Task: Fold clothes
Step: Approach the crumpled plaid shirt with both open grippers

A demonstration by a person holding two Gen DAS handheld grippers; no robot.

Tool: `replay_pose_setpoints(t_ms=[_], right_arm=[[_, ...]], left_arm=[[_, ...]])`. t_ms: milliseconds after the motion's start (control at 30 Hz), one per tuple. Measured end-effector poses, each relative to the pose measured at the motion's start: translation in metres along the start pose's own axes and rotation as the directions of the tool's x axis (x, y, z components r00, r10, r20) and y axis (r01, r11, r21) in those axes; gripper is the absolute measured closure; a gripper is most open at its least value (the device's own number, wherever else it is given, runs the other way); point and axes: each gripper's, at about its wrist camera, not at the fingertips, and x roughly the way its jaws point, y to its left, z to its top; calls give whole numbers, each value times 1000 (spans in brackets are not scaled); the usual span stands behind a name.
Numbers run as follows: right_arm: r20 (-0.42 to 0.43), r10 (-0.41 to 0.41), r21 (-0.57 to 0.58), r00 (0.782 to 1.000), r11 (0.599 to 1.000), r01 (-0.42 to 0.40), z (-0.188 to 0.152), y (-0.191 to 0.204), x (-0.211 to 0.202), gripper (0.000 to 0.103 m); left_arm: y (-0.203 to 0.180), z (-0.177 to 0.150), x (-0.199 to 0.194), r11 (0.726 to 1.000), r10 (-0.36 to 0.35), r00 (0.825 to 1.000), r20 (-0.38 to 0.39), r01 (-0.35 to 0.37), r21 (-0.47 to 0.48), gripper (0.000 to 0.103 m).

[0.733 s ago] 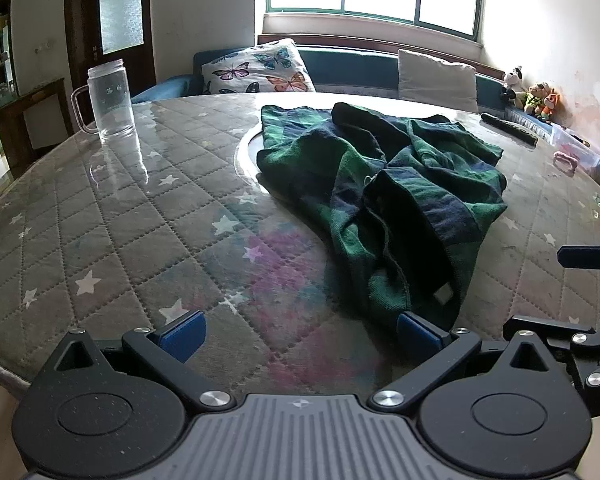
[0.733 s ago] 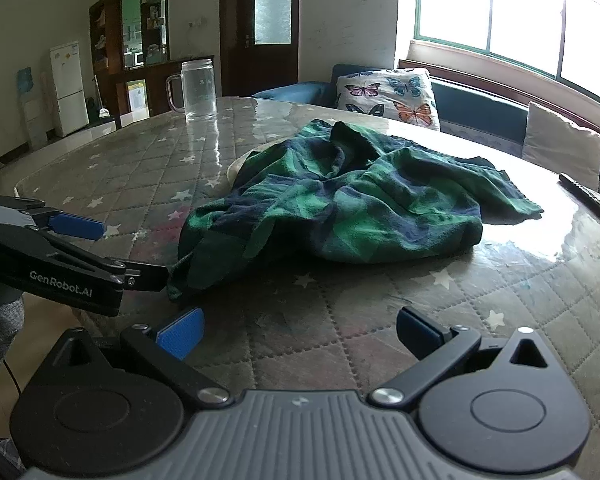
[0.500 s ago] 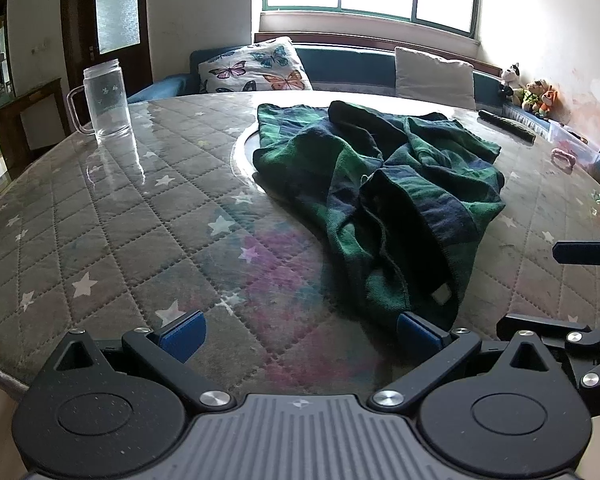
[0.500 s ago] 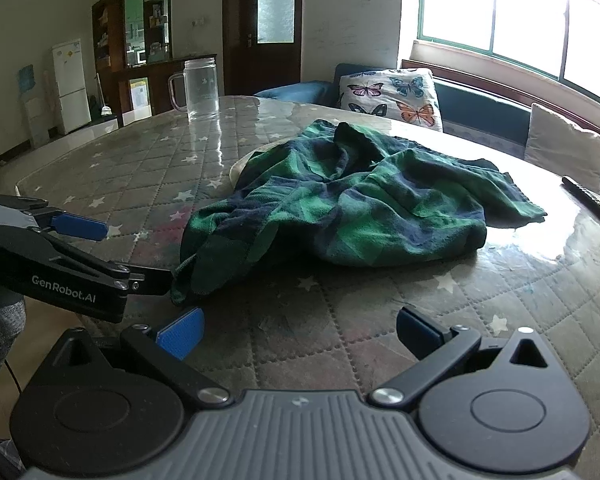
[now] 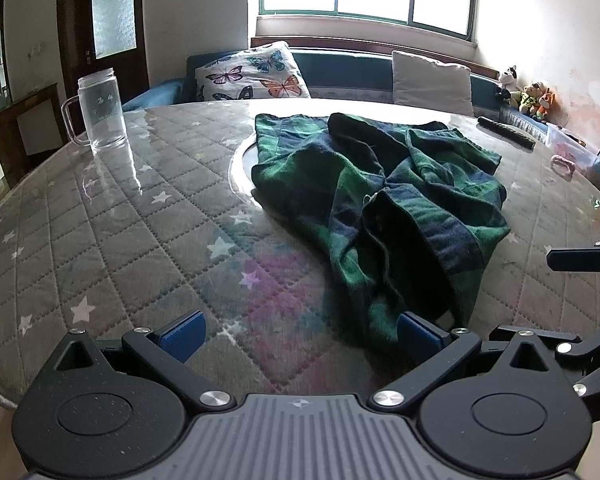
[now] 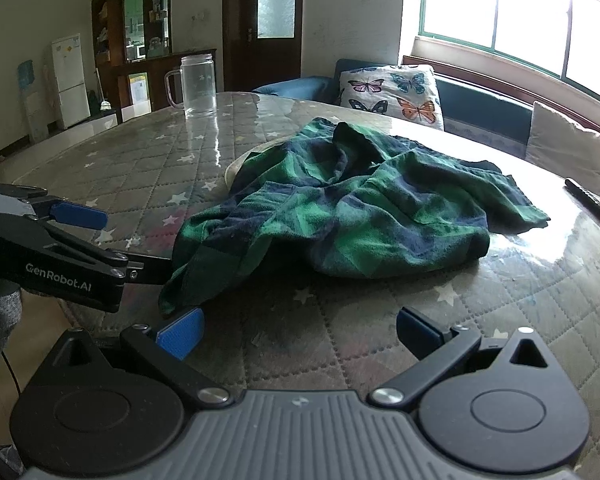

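Note:
A crumpled green and navy plaid garment [image 5: 380,184] lies in a heap on the round quilted table [image 5: 120,220]; it also shows in the right wrist view [image 6: 352,208]. My left gripper [image 5: 300,332] is open, low over the table's near edge, its right pad by the garment's nearest corner. In the right wrist view the left gripper [image 6: 112,240] is at the left, jaws apart, one finger touching that corner. My right gripper [image 6: 300,330] is open and empty, just short of the garment, left pad close to its hanging corner.
A clear glass mug [image 5: 102,112] stands at the table's far left. A dark remote [image 5: 506,132] lies at the far right edge. Behind the table a sofa holds a butterfly cushion [image 5: 252,76] and a white cushion [image 5: 432,80].
Both grippers have edged slightly forward toward the garment. The garment lies as before.

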Motion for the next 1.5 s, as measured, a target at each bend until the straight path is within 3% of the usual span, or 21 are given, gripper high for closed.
replay_pose_setpoints(t_ms=[767, 1033, 1500], right_arm=[[4, -6, 15, 1000, 1000, 6, 21, -15, 13, 0], [39, 1, 37, 999, 999, -2, 41, -29, 10, 0], [2, -34, 76, 999, 997, 34, 69, -61, 48, 0]], left_arm=[[1, 36, 21, 999, 6, 1000, 1, -6, 41, 0], [2, 60, 29, 997, 14, 1000, 21, -15, 77, 0], [-7, 113, 73, 991, 5, 1000, 27, -9, 135, 0]])
